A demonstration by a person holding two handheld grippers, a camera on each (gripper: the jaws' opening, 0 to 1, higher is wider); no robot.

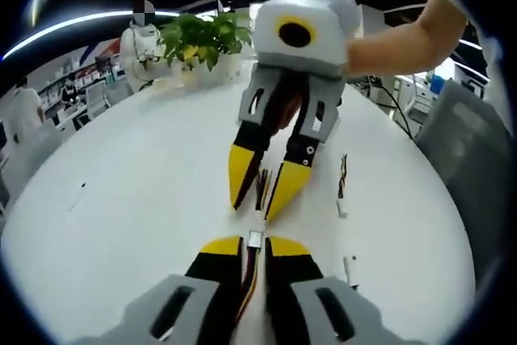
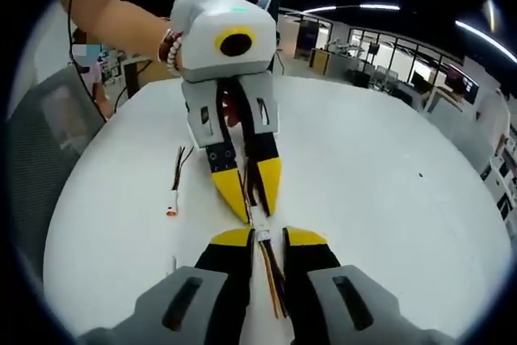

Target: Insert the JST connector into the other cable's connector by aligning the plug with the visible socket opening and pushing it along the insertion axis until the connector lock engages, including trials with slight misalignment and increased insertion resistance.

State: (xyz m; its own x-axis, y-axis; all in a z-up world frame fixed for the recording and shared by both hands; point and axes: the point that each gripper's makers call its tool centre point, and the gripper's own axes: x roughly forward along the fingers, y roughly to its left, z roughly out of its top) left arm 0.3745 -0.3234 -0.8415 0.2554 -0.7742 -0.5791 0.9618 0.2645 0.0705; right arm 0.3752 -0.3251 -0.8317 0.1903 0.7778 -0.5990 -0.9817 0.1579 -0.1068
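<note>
My left gripper is shut on a cable of yellow and dark wires, whose white connector pokes out past its yellow tips. Facing it, my right gripper is shut on the other cable. In the right gripper view, my right gripper grips orange and dark wires, and my left gripper points down at it. The two white connector ends meet tip to tip between the grippers, just above the white table. I cannot tell whether they are locked together.
A spare cable lies on the table beside the grippers, with a small loose piece nearer the edge. A potted plant stands at the table's far side. A grey chair is by the table edge.
</note>
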